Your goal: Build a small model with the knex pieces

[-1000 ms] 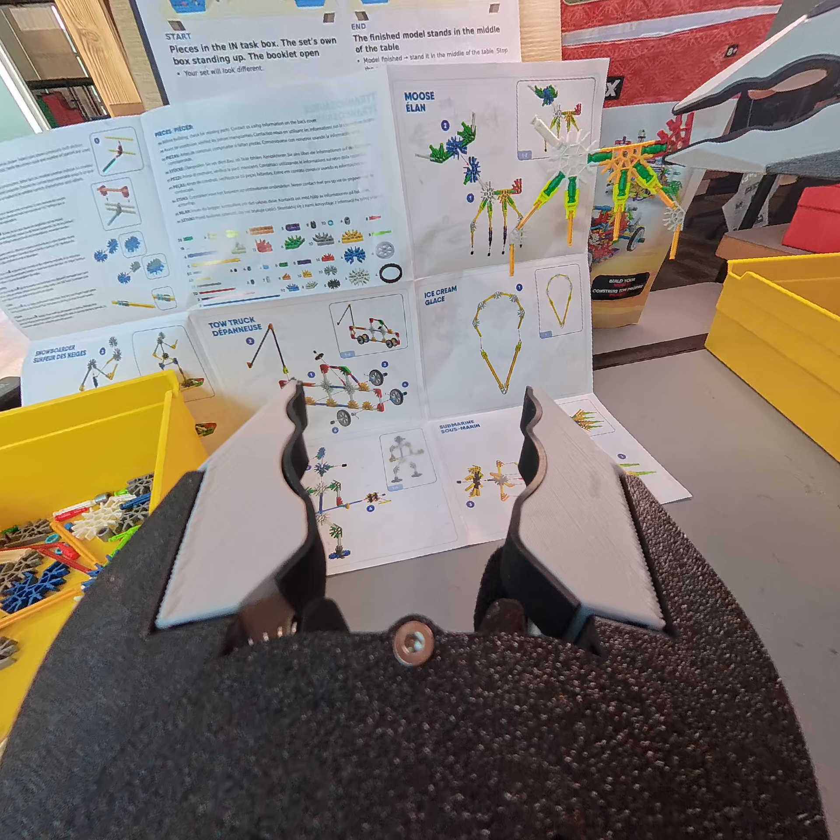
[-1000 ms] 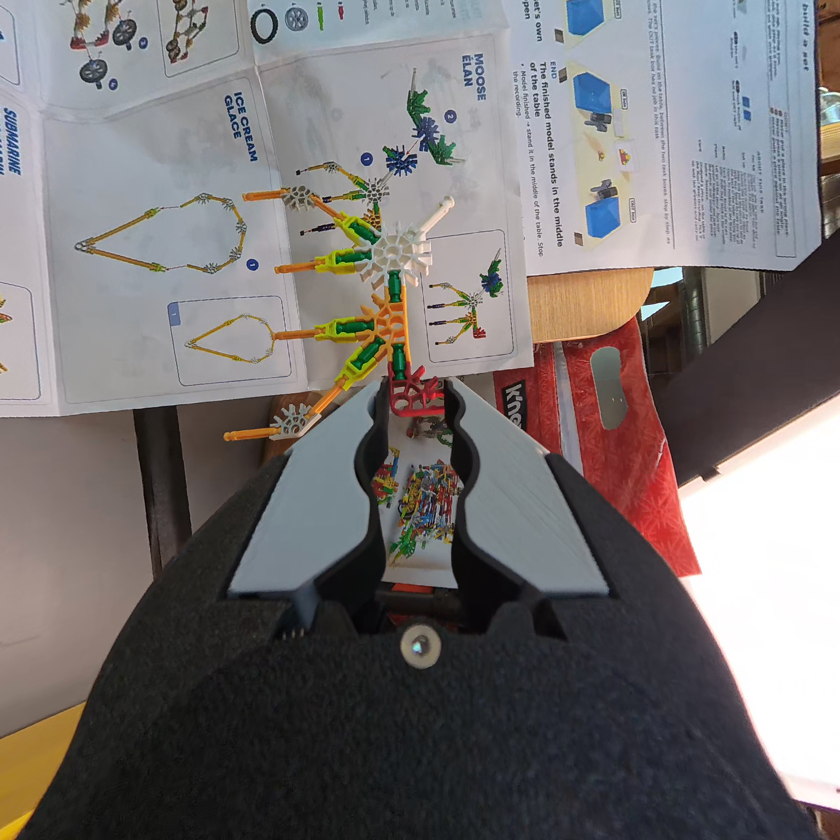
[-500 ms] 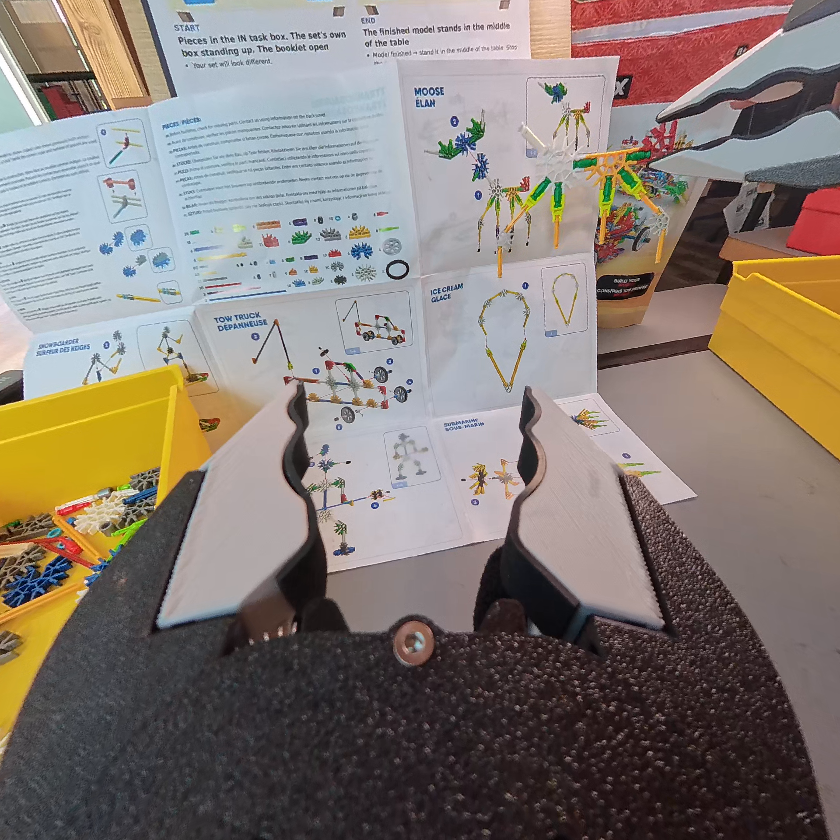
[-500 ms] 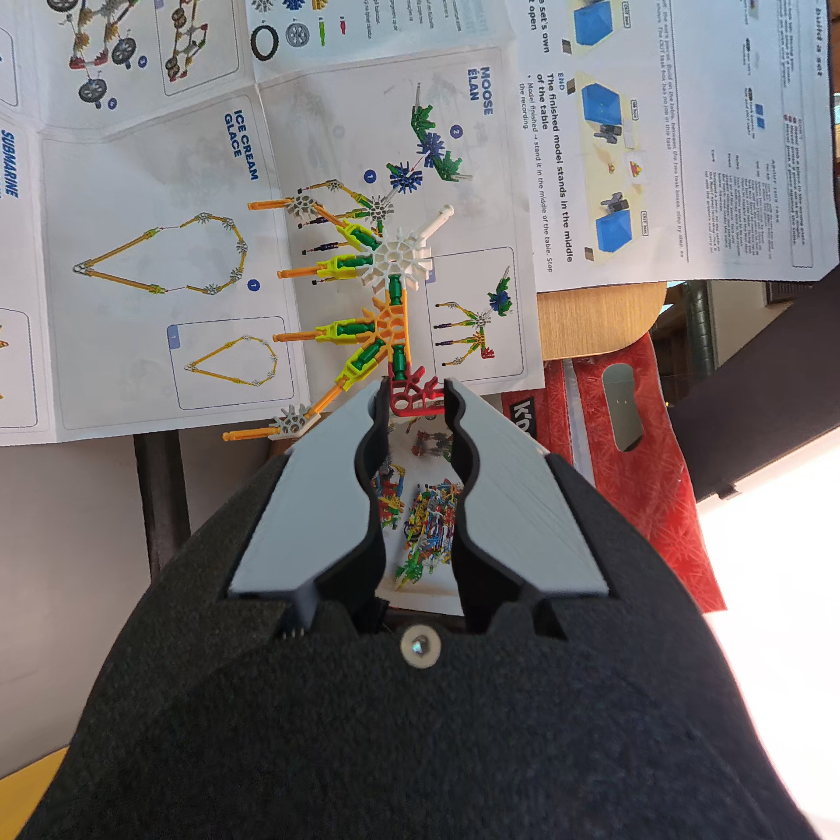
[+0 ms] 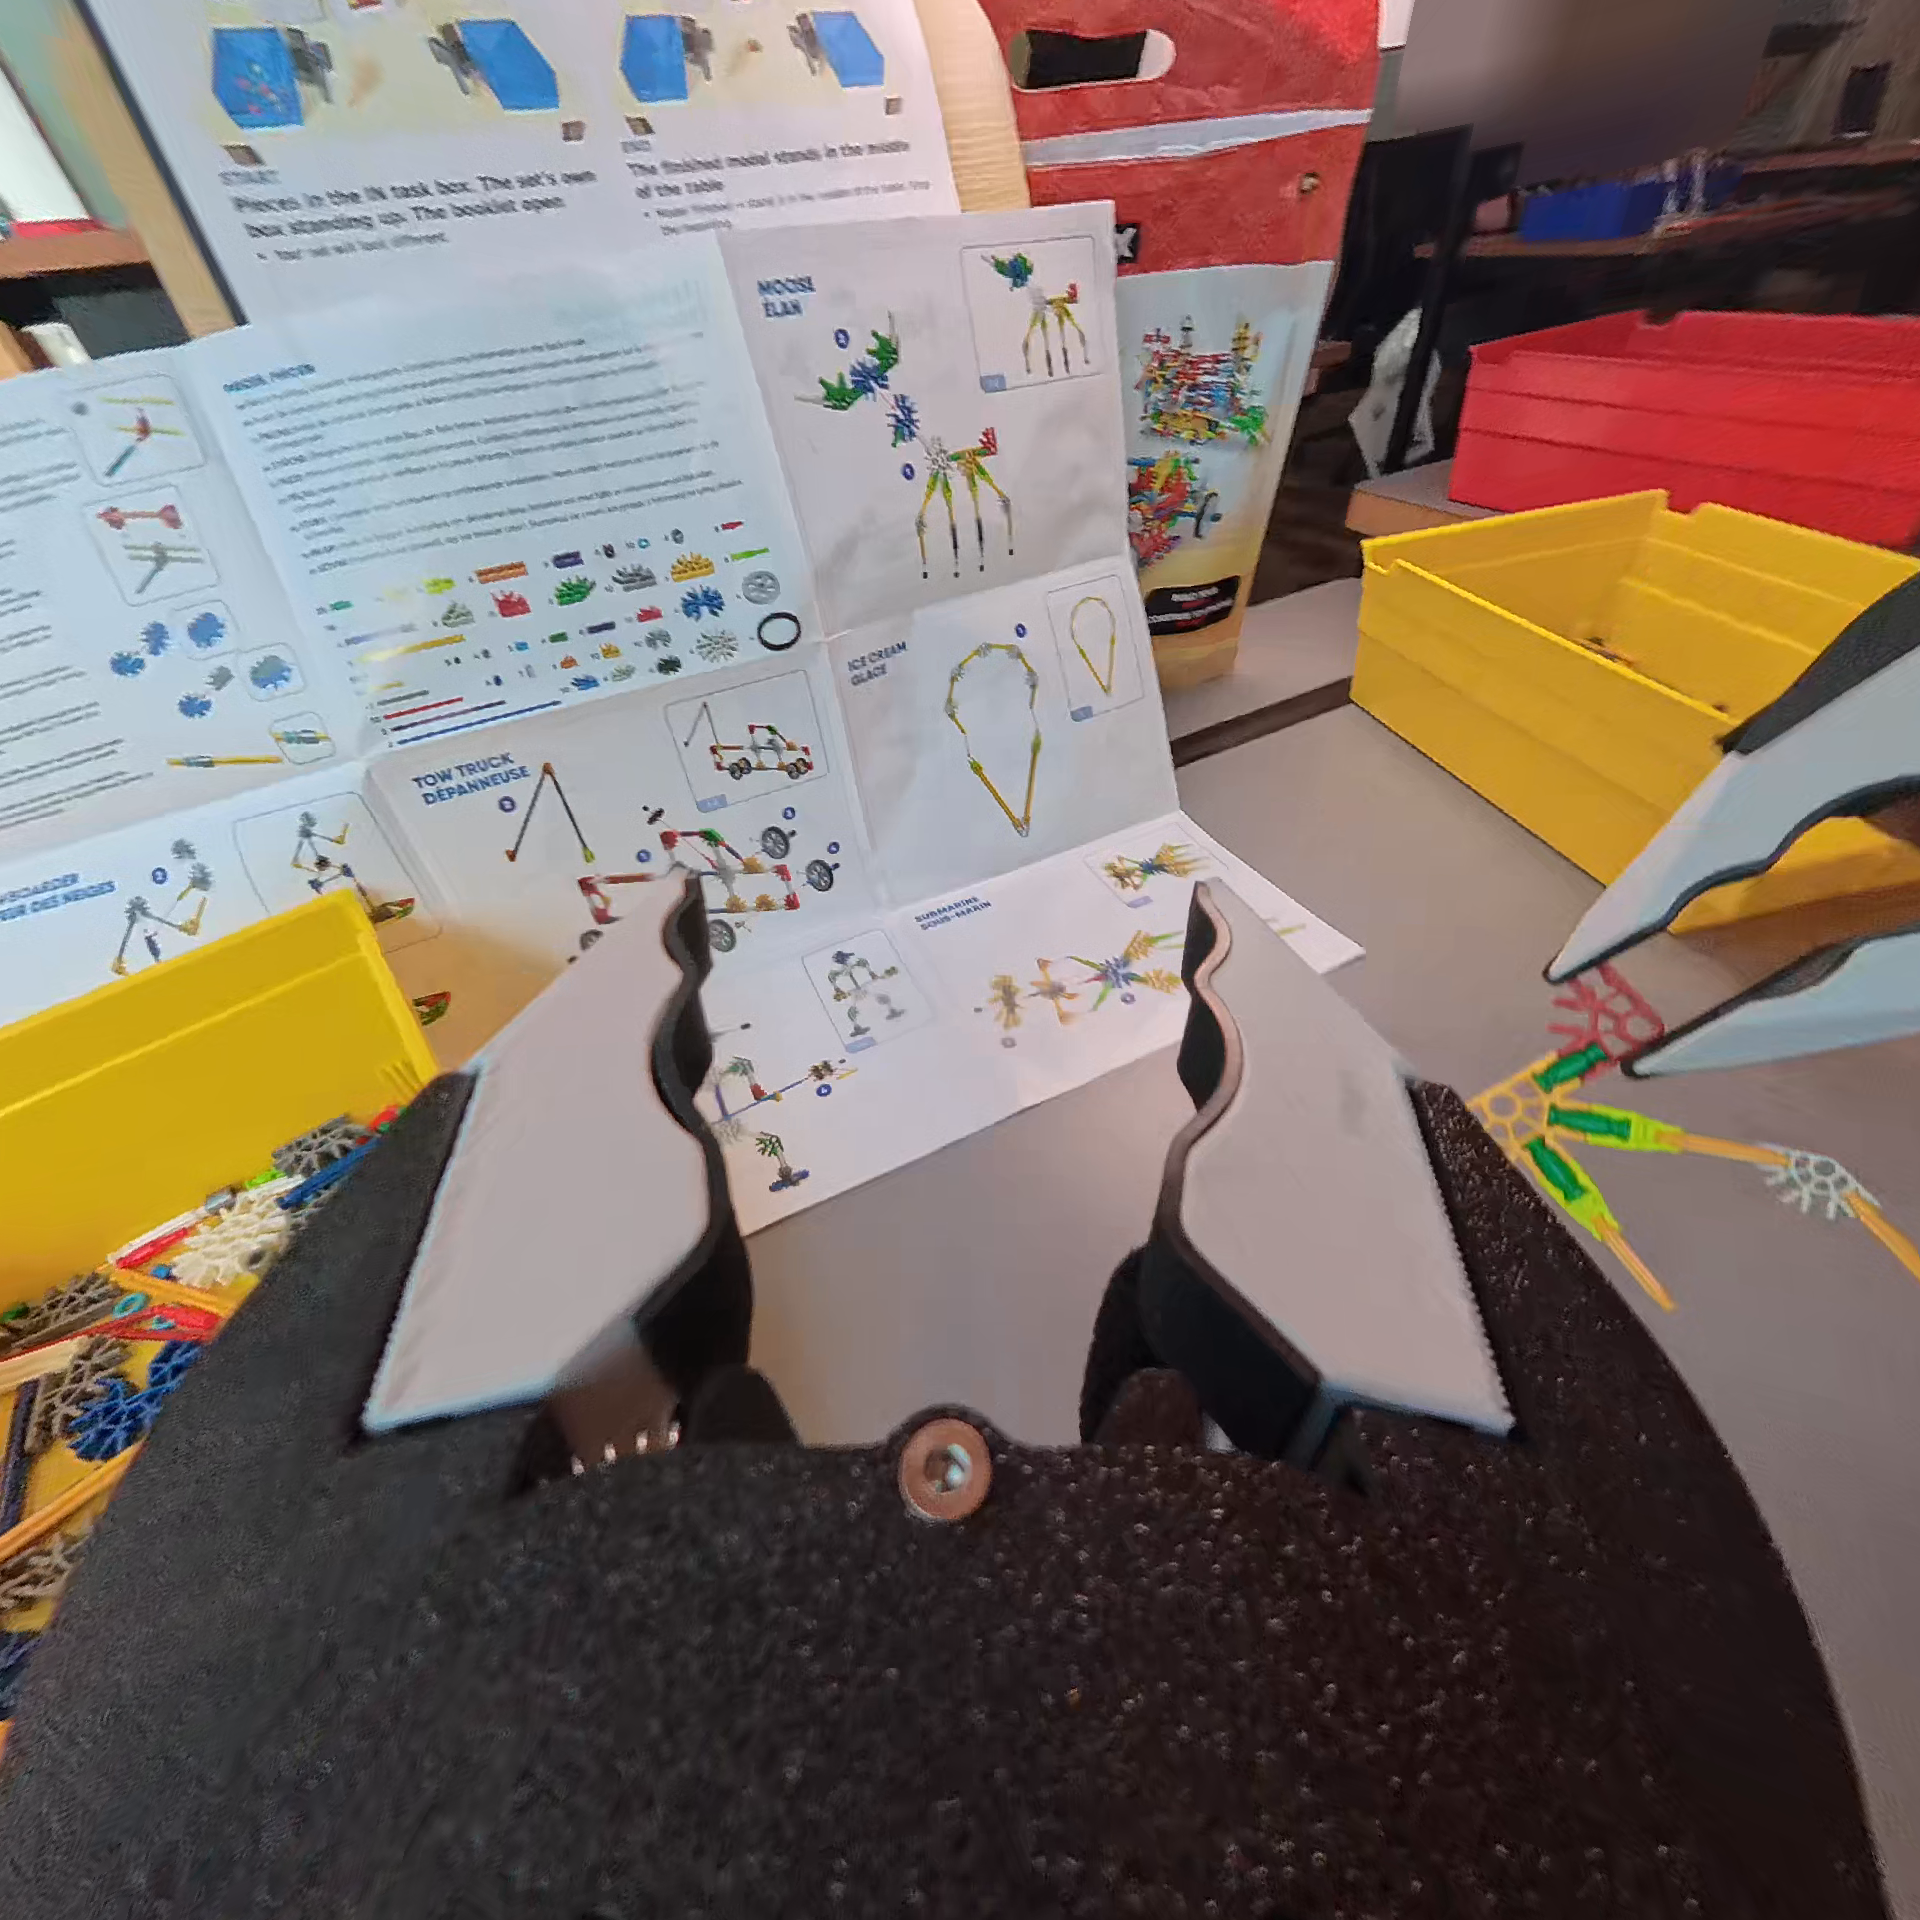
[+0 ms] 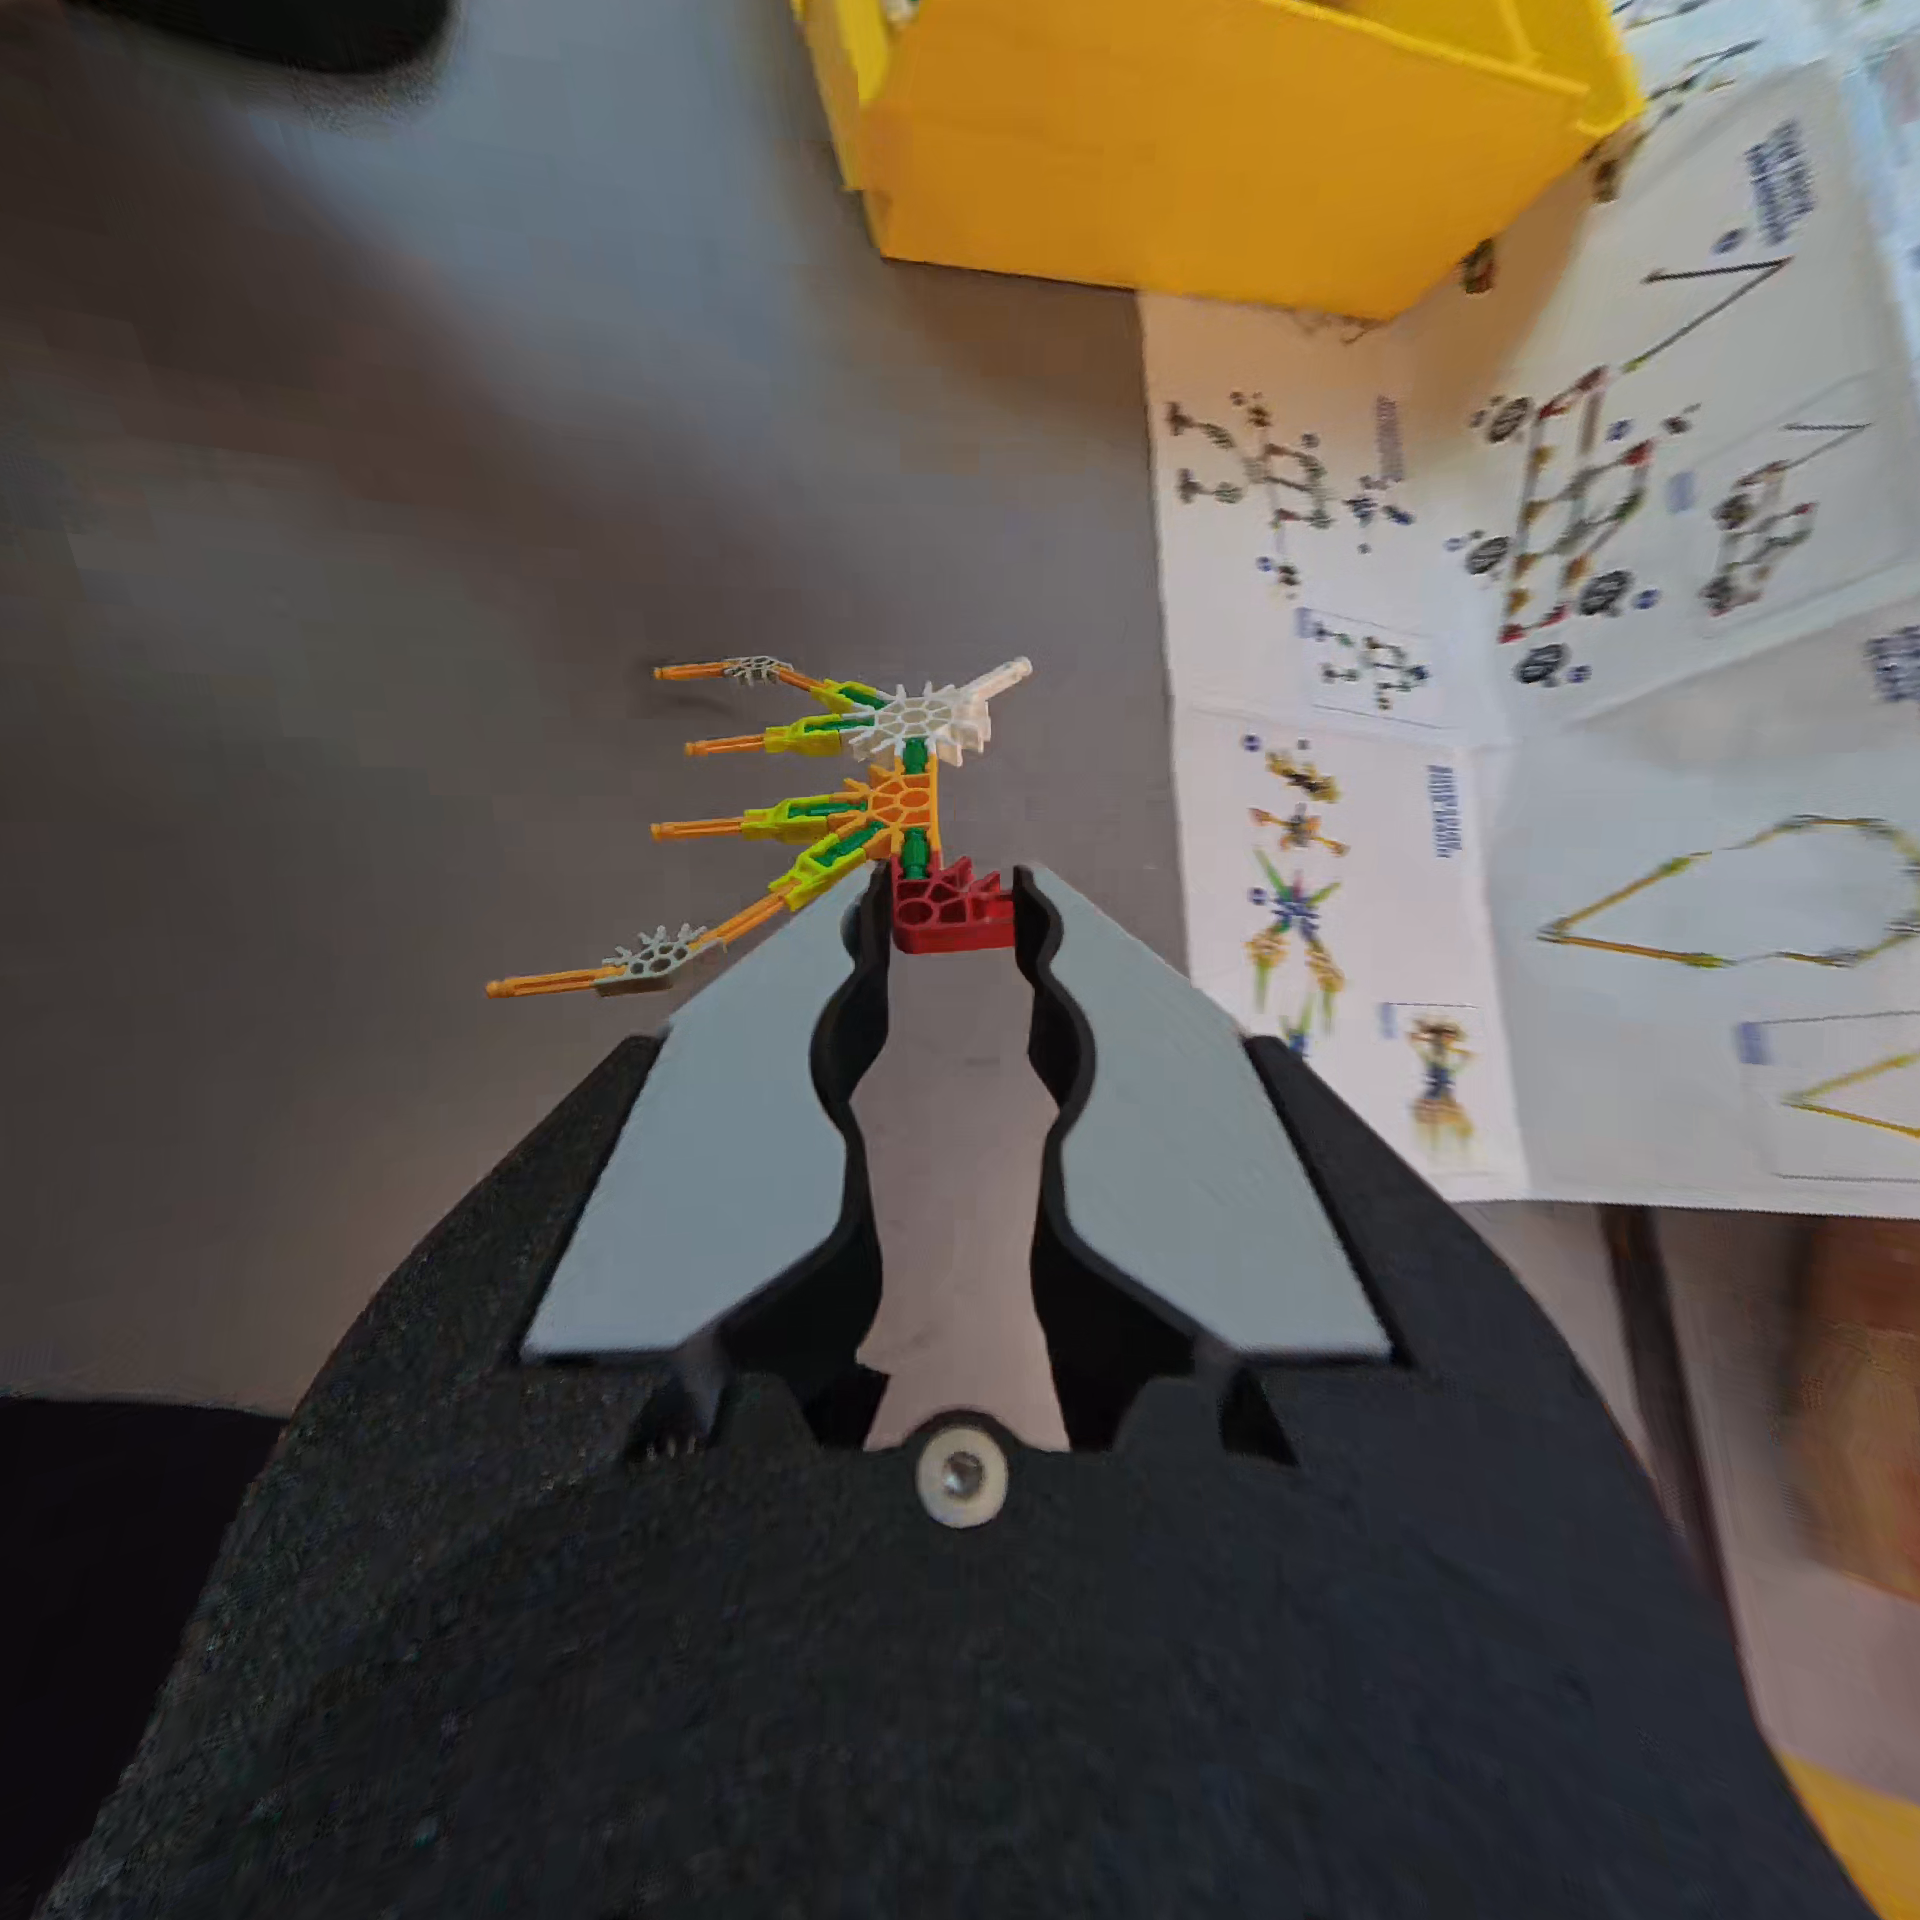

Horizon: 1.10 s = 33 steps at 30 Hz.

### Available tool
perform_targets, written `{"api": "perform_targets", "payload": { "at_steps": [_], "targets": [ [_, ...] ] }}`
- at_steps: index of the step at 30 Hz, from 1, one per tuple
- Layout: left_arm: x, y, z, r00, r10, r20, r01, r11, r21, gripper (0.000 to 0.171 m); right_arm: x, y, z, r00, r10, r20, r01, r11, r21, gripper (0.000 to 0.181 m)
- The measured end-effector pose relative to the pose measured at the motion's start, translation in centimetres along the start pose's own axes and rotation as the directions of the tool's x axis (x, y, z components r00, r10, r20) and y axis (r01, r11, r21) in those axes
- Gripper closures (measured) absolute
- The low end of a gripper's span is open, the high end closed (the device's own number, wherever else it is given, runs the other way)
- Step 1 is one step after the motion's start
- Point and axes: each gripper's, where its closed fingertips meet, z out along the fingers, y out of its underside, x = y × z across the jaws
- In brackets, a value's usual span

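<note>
My right gripper is shut on the red connector at one end of a small rod-and-connector model. The model has a white snowflake hub, an orange fan connector, green and yellow pieces and several orange rods with grey ends. It hangs low over the grey table. In the left wrist view the same model shows at the right, held by the right gripper. My left gripper is open and empty, above the table in front of the unfolded instruction sheet.
A yellow bin with loose pieces sits at the left. Another yellow bin and red bins stand at the right. A red and cream set bag stands behind the sheet. The sheet's lower flap lies on the table.
The right gripper has swung down with the model from in front of the upright sheet to just above the table. The left gripper has stayed open and shifted slightly.
</note>
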Motion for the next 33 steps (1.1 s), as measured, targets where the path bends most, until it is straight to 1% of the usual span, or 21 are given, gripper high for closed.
{"api": "perform_targets", "payload": {
  "at_steps": [2, 3, 6, 8, 10, 11, 12, 13, 15, 16, 18, 19, 21, 22, 24, 26, 28, 30, 32, 33],
  "targets": [
    [1.2, 1.5, -1.0, 0.993, 0.025, -0.115, -0.029, 0.999, -0.035, 0.083, -5.0, 0.5, 1.9, 0.987, 0.066, 0.147, -0.071, 0.997, 0.027, 0.160],
    [1.9, 2.6, -1.4, 0.983, 0.045, -0.177, -0.057, 0.996, -0.062, 0.085, -6.6, 0.9, 2.7, 0.977, 0.093, 0.194, -0.100, 0.995, 0.026, 0.159],
    [4.0, 6.7, -2.3, 0.940, 0.107, -0.325, -0.163, 0.975, -0.152, 0.085, -8.5, 2.3, 5.1, 0.959, 0.144, 0.243, -0.142, 0.990, -0.023, 0.159],
    [5.4, 9.6, -2.8, 0.899, 0.133, -0.416, -0.229, 0.954, -0.191, 0.086, -8.9, 2.9, 6.2, 0.954, 0.142, 0.262, -0.133, 0.990, -0.052, 0.159],
    [6.4, 11.9, -3.1, 0.863, 0.161, -0.479, -0.284, 0.938, -0.196, 0.090, -8.5, 3.5, 7.0, 0.958, 0.134, 0.254, -0.114, 0.989, -0.092, 0.162],
    [6.4, 12.8, -3.0, 0.860, 0.177, -0.478, -0.296, 0.937, -0.186, 0.092, -7.9, 3.7, 7.3, 0.965, 0.122, 0.230, -0.099, 0.989, -0.110, 0.153],
    [6.4, 13.6, -2.8, 0.860, 0.183, -0.477, -0.300, 0.937, -0.181, 0.093, -7.1, 3.6, 7.3, 0.970, 0.131, 0.203, -0.111, 0.988, -0.111, 0.143],
    [6.4, 14.2, -2.7, 0.858, 0.184, -0.480, -0.303, 0.935, -0.183, 0.093, -6.3, 3.3, 7.1, 0.971, 0.159, 0.176, -0.142, 0.984, -0.107, 0.138],
    [6.1, 14.7, -2.8, 0.854, 0.218, -0.472, -0.338, 0.923, -0.185, 0.093, -4.9, 1.7, 6.4, 0.970, 0.217, 0.107, -0.215, 0.976, -0.027, 0.134],
    [6.0, 14.5, -2.9, 0.853, 0.235, -0.465, -0.345, 0.923, -0.168, 0.093, -4.4, 1.2, 5.9, 0.970, 0.235, 0.066, -0.236, 0.972, 0.013, 0.133],
    [6.2, 14.3, -3.4, 0.850, 0.210, -0.483, -0.319, 0.935, -0.156, 0.096, -4.4, 1.0, 4.9, 0.967, 0.255, 0.009, -0.255, 0.966, 0.039, 0.132],
    [6.2, 14.6, -3.5, 0.850, 0.193, -0.490, -0.310, 0.936, -0.168, 0.096, -5.0, 1.1, 4.6, 0.966, 0.259, 0.007, -0.259, 0.965, 0.041, 0.132],
    [6.4, 15.3, -3.7, 0.837, 0.185, -0.515, -0.321, 0.928, -0.189, 0.096, -6.4, 1.6, 4.4, 0.964, 0.264, 0.037, -0.265, 0.964, 0.018, 0.134],
    [6.6, 15.6, -3.9, 0.826, 0.187, -0.532, -0.334, 0.922, -0.194, 0.097, -6.7, 2.0, 4.6, 0.965, 0.260, 0.041, -0.261, 0.965, 0.001, 0.134],
    [6.8, 16.2, -3.9, 0.809, 0.195, -0.554, -0.361, 0.909, -0.207, 0.098, -6.6, 2.8, 5.2, 0.964, 0.260, 0.045, -0.260, 0.965, -0.024, 0.141],
    [7.0, 17.0, -4.0, 0.787, 0.212, -0.580, -0.398, 0.892, -0.214, 0.104, -6.8, 3.4, 5.6, 0.956, 0.279, 0.096, -0.276, 0.960, -0.044, 0.146],
    [7.0, 17.5, -3.9, 0.783, 0.235, -0.576, -0.428, 0.876, -0.224, 0.106, -7.1, 3.8, 6.0, 0.947, 0.289, 0.144, -0.282, 0.957, -0.064, 0.146],
    [7.3, 17.9, -4.0, 0.769, 0.251, -0.588, -0.453, 0.863, -0.223, 0.115, -7.5, 4.1, 6.9, 0.945, 0.279, 0.169, -0.268, 0.960, -0.083, 0.151],
    [7.3, 18.3, -4.0, 0.765, 0.266, -0.587, -0.475, 0.848, -0.236, 0.120, -7.5, 3.5, 7.4, 0.946, 0.270, 0.177, -0.265, 0.963, -0.054, 0.158],
    [7.3, 18.3, -3.9, 0.768, 0.262, -0.585, -0.471, 0.849, -0.238, 0.128, -7.3, 3.5, 7.7, 0.948, 0.267, 0.171, -0.262, 0.964, -0.053, 0.158]
  ]
}}
